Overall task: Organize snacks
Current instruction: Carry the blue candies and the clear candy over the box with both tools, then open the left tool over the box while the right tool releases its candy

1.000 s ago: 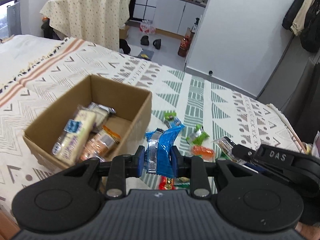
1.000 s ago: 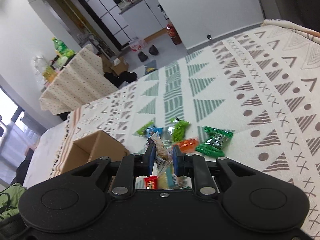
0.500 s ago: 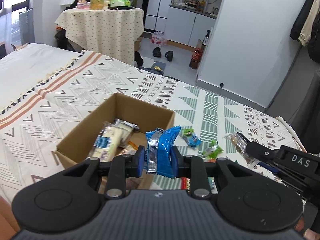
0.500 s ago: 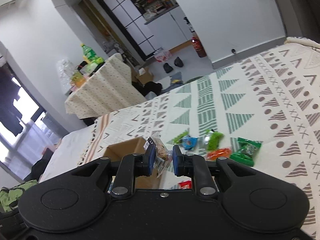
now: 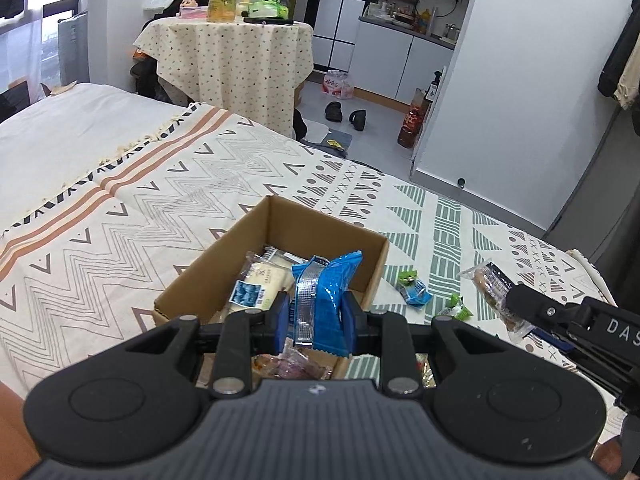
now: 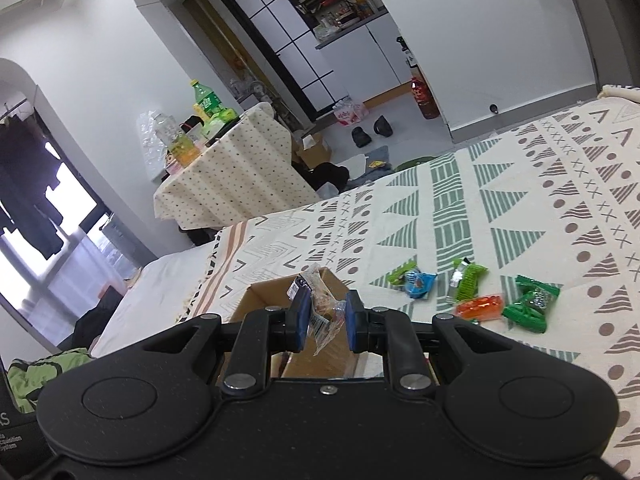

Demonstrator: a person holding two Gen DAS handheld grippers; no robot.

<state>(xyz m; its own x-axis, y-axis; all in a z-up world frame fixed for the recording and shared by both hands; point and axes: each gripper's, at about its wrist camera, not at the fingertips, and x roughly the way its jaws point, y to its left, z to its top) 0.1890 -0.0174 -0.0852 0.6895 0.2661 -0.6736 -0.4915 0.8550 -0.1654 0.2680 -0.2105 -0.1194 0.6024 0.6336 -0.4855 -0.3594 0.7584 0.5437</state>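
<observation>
Left wrist view: the left gripper [image 5: 314,316] has its fingers pinched on a blue snack packet [image 5: 322,300], which stands upright between the pads and rises above the fingertips. Directly beyond and below the fingers sits the open cardboard box [image 5: 280,220] with wrapped snacks inside. To the right of the fingers, the right gripper [image 5: 510,304] clamps a clear-wrapped snack [image 5: 486,280].

Right wrist view: that clear-wrapped snack [image 6: 324,308] sits squeezed between the blue pads, its top poking past the fingertips, with the box just beyond. Loose green, blue and orange packets [image 6: 480,306] lie on the patterned bedspread [image 6: 560,200], right of the fingers.
</observation>
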